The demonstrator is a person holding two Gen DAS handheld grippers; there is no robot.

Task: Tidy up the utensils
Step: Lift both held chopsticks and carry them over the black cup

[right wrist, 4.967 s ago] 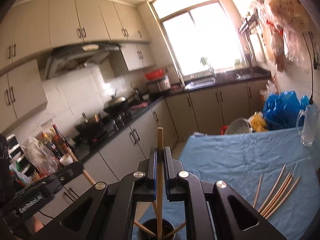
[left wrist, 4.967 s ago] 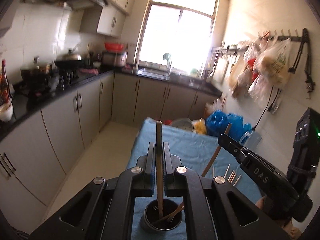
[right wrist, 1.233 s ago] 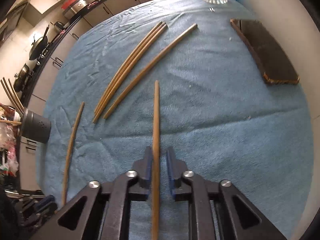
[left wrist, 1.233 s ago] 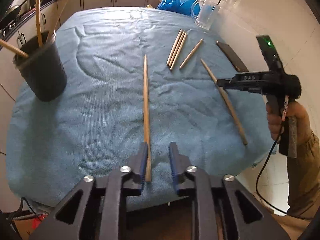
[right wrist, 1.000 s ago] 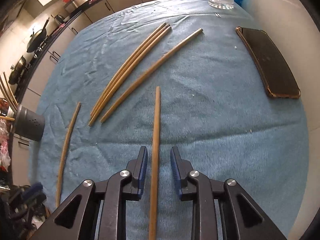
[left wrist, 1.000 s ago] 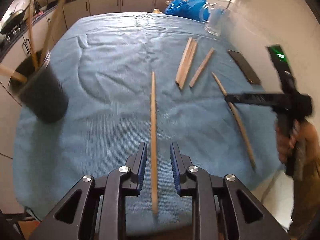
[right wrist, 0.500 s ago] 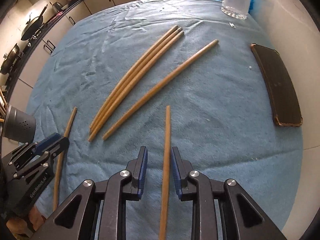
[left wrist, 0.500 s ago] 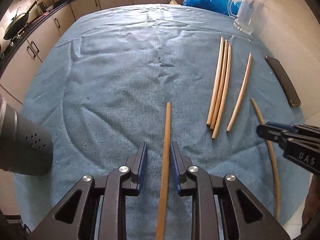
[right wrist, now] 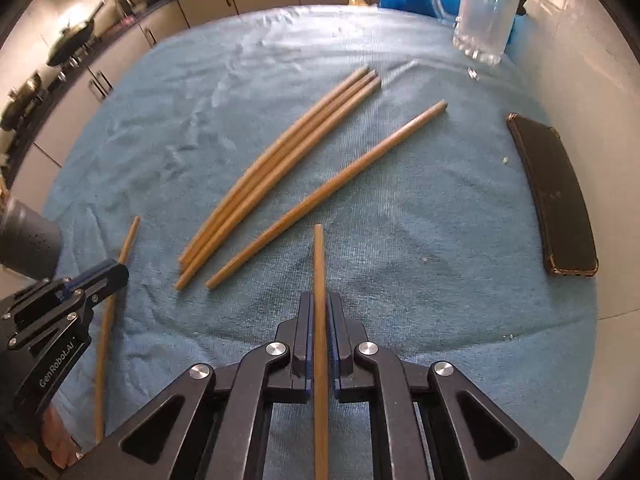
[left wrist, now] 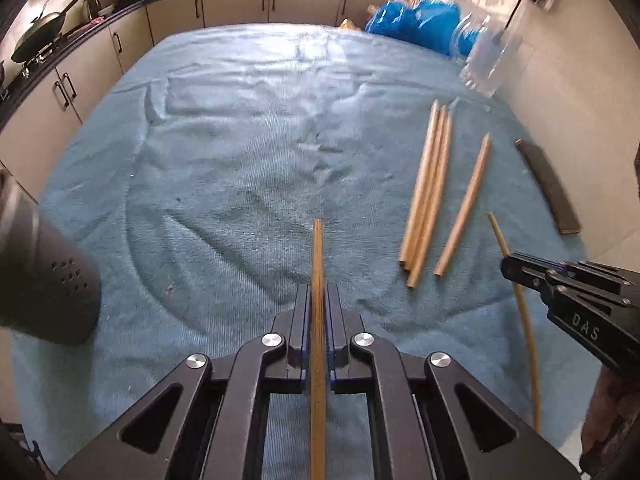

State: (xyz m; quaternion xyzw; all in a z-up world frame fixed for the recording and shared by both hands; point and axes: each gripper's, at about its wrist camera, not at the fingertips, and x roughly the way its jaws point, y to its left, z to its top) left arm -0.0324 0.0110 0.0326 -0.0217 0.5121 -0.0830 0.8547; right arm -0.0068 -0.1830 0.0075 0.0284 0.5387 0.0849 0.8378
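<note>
My left gripper (left wrist: 318, 300) is shut on a wooden chopstick (left wrist: 318, 256) that lies along its fingers over the blue cloth (left wrist: 248, 152). My right gripper (right wrist: 319, 304) is shut on another wooden chopstick (right wrist: 319, 264). Three chopsticks (right wrist: 280, 168) lie side by side on the cloth, with a single one (right wrist: 332, 192) beside them. The dark perforated utensil holder (left wrist: 44, 276) stands at the left edge, only its base showing. Each gripper shows in the other's view, the right (left wrist: 516, 270) and the left (right wrist: 114, 274).
A black phone (right wrist: 556, 196) lies at the cloth's right edge. A glass mug (right wrist: 486, 12) stands at the far right. Blue plastic bags (left wrist: 416, 28) sit behind the table. Kitchen cabinets and a counter run along the left and back.
Both grippers have closed from open onto the chopsticks lying between their fingers. Five seconds ago both held chopsticks upright over the holder.
</note>
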